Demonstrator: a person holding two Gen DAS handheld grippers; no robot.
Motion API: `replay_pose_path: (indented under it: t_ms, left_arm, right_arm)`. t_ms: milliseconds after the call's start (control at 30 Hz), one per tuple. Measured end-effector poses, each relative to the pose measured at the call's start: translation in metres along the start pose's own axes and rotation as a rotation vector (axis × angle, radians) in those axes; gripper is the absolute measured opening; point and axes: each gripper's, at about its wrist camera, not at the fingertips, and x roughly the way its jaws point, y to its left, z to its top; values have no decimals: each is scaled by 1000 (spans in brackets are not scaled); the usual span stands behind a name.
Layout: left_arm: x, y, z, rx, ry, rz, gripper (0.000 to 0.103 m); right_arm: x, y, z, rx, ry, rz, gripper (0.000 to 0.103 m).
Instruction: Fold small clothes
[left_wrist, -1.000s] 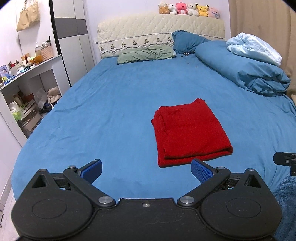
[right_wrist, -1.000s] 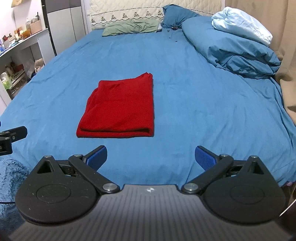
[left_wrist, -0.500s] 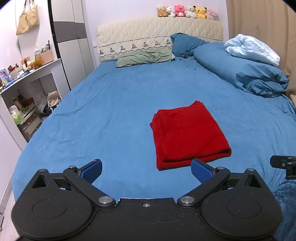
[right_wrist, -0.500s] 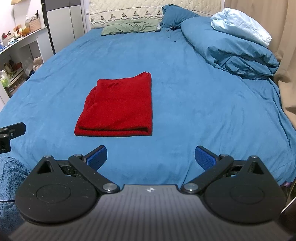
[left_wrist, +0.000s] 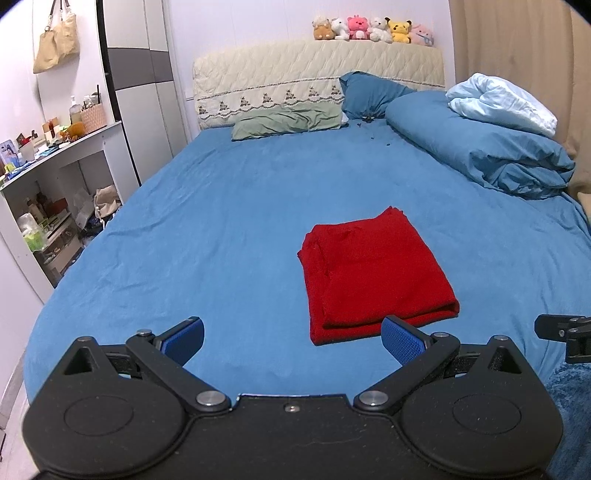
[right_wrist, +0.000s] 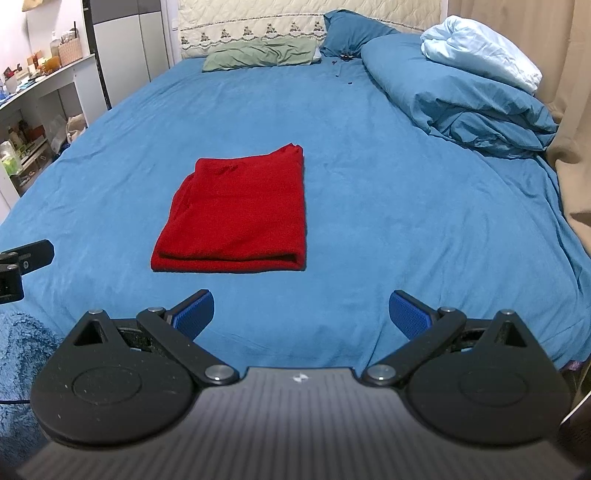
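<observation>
Over the last sec both of your grippers have pulled back toward the foot edge while the red knit garment, folded into a flat rectangle (left_wrist: 373, 273), has not shifted on the blue bed sheet (left_wrist: 221, 221); judged from that, the fold looks complete and the next step is prob. fetching another item or ending. Your left gripper (left_wrist: 291, 338) hovers low w/ jaws released and empty, the garment just ahead and right of centre. Your right gripper (right_wrist: 301, 310) is level beside it, jaws likewise spread w/ nothing held, garment ahead-left, not touching.
</observation>
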Motion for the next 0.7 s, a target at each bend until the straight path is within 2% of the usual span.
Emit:
replay_pose_path:
  t_ms: [700]
  left_arm:
    - [-3,2,1,-11,-17,-4,103]
  right_arm:
    - [-3,8,-2,-1,-5,-8,103]
